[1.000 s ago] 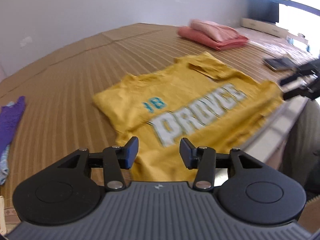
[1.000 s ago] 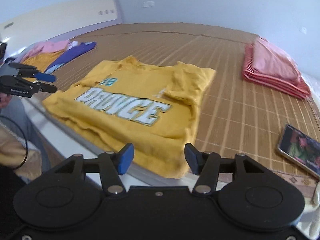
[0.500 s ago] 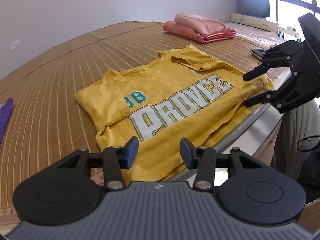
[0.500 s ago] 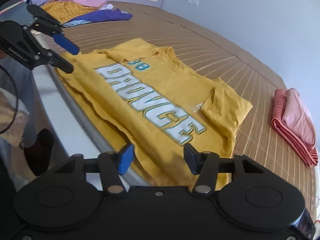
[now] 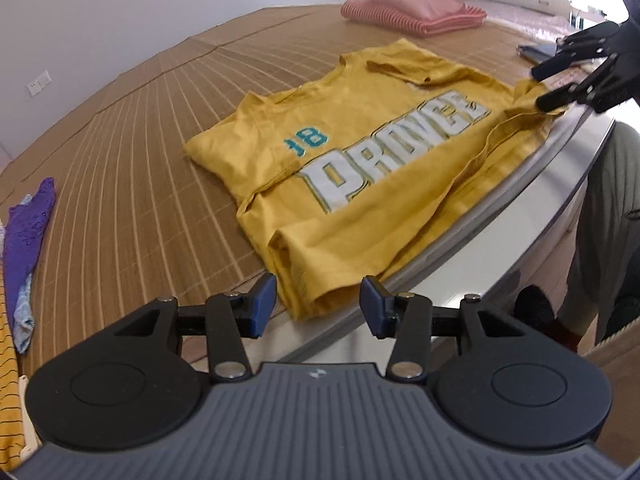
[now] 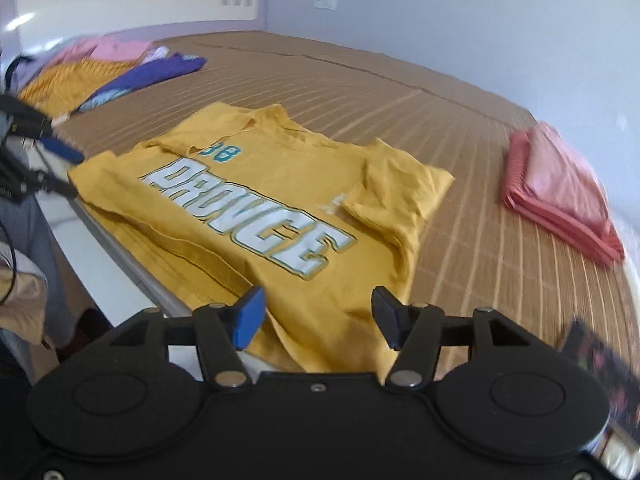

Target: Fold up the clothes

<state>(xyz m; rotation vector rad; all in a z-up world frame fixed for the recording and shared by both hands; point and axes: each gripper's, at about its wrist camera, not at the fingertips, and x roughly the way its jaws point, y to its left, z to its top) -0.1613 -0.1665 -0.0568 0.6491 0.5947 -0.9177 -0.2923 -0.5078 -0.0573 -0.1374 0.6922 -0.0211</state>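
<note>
A soft, matt yellow cloth T-shirt with smooth printed white lettering lies on a ribbed brown woven bamboo mat, near folded pink cloth garments.

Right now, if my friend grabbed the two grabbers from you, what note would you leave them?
Left gripper: open, empty, hovering at the near hem corner of the yellow shirt.
Right gripper: jaws opening, nothing gripped, over the shirt's other hem corner.
The shirt lies print-up on the mat, hem hanging over the bed edge, one sleeve folded in.
Done: folded pink stack.
Left: fold this shirt, then the heap of unfolded clothes.
</note>
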